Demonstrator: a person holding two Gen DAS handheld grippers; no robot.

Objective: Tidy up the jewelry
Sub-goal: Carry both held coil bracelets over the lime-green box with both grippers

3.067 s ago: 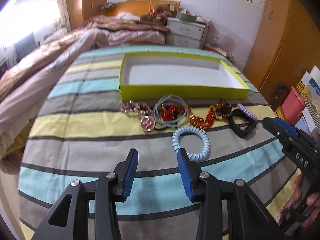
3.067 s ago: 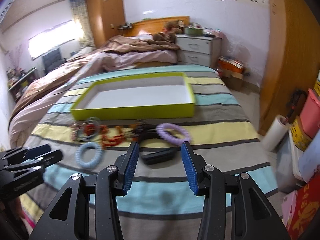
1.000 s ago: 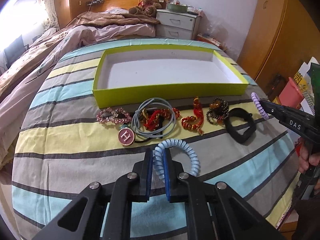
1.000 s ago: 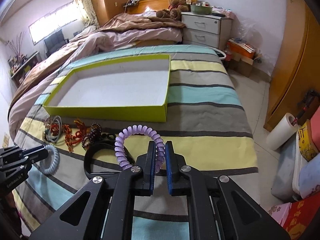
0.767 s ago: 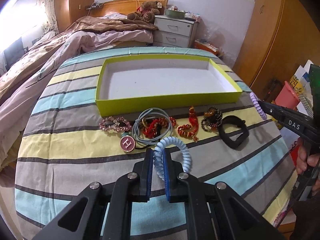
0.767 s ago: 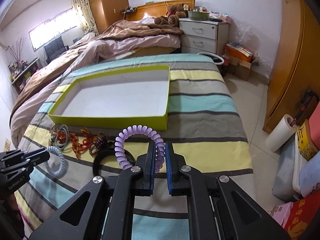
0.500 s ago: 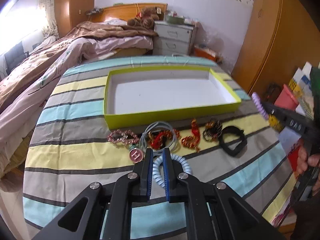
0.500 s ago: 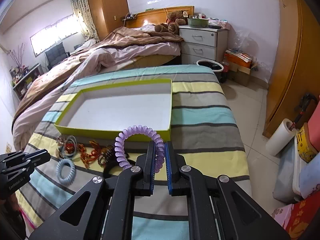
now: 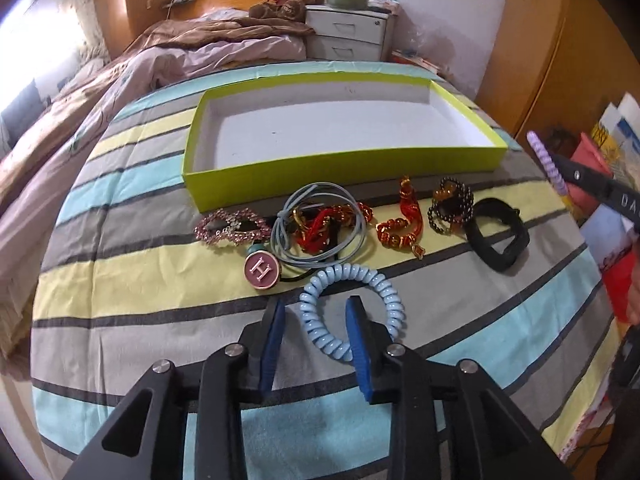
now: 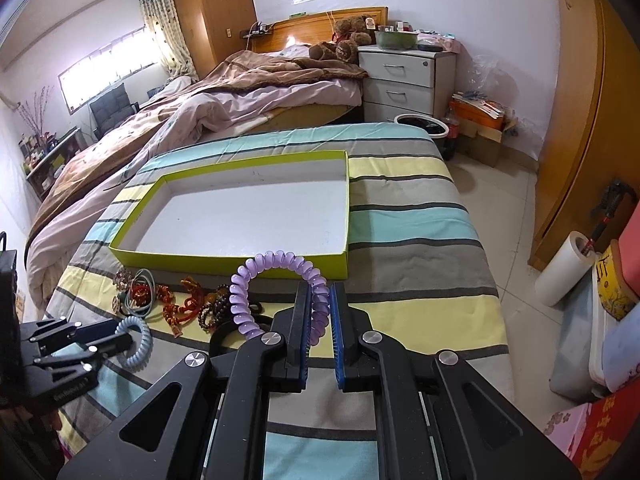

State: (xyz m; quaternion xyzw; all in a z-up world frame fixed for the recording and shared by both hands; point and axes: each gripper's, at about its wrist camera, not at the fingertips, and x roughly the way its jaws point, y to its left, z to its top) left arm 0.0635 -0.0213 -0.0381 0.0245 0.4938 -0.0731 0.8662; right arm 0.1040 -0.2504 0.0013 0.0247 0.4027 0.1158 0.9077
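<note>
Left wrist view: the left claw (image 9: 314, 312), clenched on the blue coil band (image 9: 352, 312) a second ago, is opening; the band's near side lies loose between its pads on the striped bed (image 9: 120, 280).

Right wrist view: unchanged, the right claw (image 10: 319, 306) grasps one purple coil band (image 10: 276, 292) before the one green box (image 10: 224, 258).

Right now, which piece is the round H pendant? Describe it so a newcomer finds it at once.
On the striped bedspread, look in front of the lime-green cardboard tray, at the left end of the row of jewelry. The round pink enamel pendant with a gold letter H lies flat just below the pink rhinestone brooch. It is the only solid disc; its neighbours are all loops, cords or beads.
</note>
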